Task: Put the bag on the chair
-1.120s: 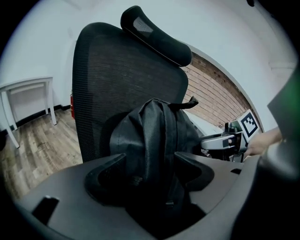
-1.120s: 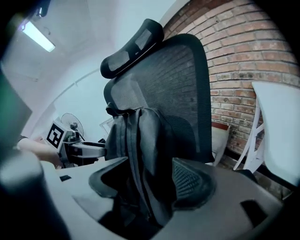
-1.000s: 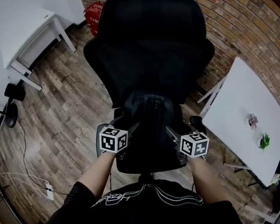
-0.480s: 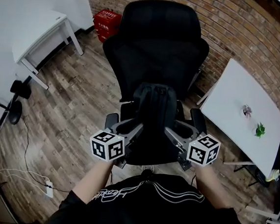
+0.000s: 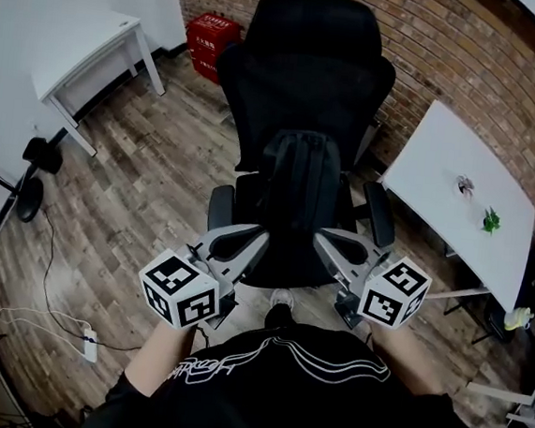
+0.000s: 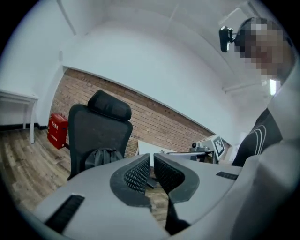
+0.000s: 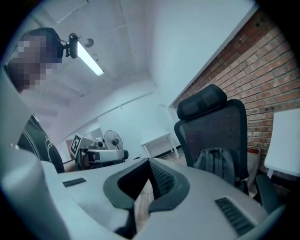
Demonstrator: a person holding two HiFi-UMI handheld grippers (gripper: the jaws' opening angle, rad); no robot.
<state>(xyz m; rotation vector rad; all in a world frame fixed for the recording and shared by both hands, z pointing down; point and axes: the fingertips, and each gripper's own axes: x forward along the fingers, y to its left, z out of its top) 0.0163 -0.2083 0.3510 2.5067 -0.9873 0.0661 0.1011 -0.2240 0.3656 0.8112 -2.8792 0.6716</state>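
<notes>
A black backpack (image 5: 298, 192) stands upright on the seat of the black office chair (image 5: 309, 81), leaning against its backrest. My left gripper (image 5: 249, 241) and right gripper (image 5: 328, 247) hang just in front of the seat, one at each side of the bag's lower part and apart from it. Both are shut with nothing in them. In the left gripper view the closed left gripper (image 6: 151, 160) points past the bag (image 6: 103, 157) and chair (image 6: 98, 126). The right gripper view shows its closed right gripper (image 7: 149, 162) with the bag (image 7: 216, 164) on the chair (image 7: 215, 122) to the right.
A white table (image 5: 448, 193) with a small plant (image 5: 490, 220) stands right of the chair. At far left are a white desk (image 5: 86, 50), a red crate (image 5: 211, 43) by the brick wall, a fan base (image 5: 29, 200) and a power strip (image 5: 86, 341) on the wood floor.
Both grippers have drawn back from the bag toward me and gone from open to shut. The bag stays on the chair seat.
</notes>
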